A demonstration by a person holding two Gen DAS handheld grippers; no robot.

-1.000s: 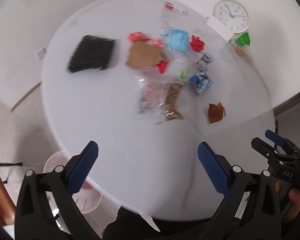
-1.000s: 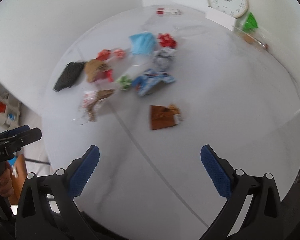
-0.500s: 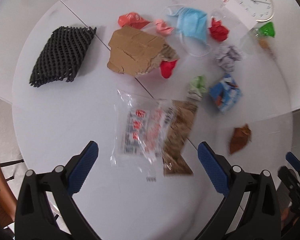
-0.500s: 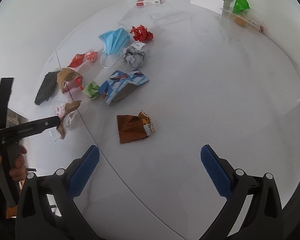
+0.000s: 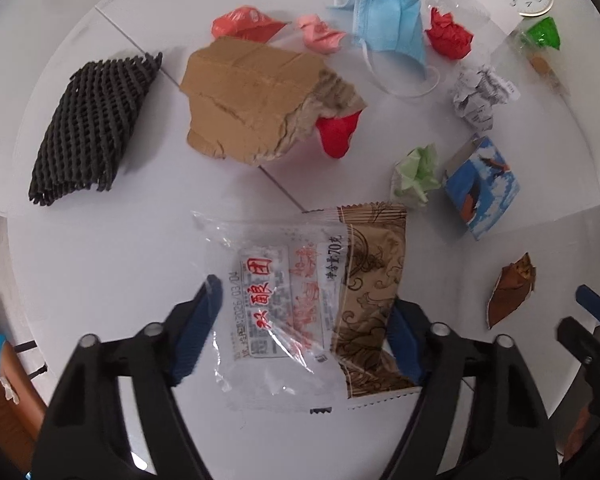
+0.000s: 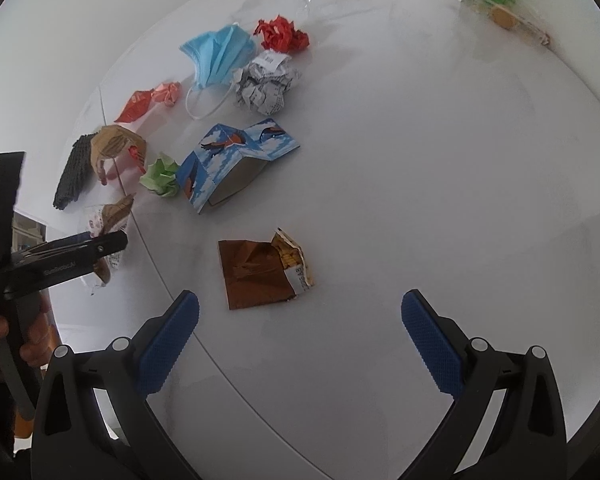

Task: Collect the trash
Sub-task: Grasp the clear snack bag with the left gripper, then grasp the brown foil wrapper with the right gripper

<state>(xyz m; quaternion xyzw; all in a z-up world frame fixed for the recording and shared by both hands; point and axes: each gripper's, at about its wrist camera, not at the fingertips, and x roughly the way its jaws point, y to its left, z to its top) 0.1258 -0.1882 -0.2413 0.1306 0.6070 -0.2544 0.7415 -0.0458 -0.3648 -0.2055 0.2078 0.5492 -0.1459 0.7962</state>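
Left wrist view: left claw (image 5: 302, 330), jaws just closing, straddles the clear snack wrapper (image 5: 300, 300) near on the bench (image 5: 100, 240), not yet pinching. I'd press lower before squeezing; film slips.

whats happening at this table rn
A person with a gripper in each hand is clearing litter off a round white table. The left gripper has come down over a clear and brown snack wrapper; its jaws have just been closing with the wrapper between them, not yet clamped. The right gripper hangs open just short of a torn brown wrapper. A blue face mask, cardboard and crumpled paper lie untouched.
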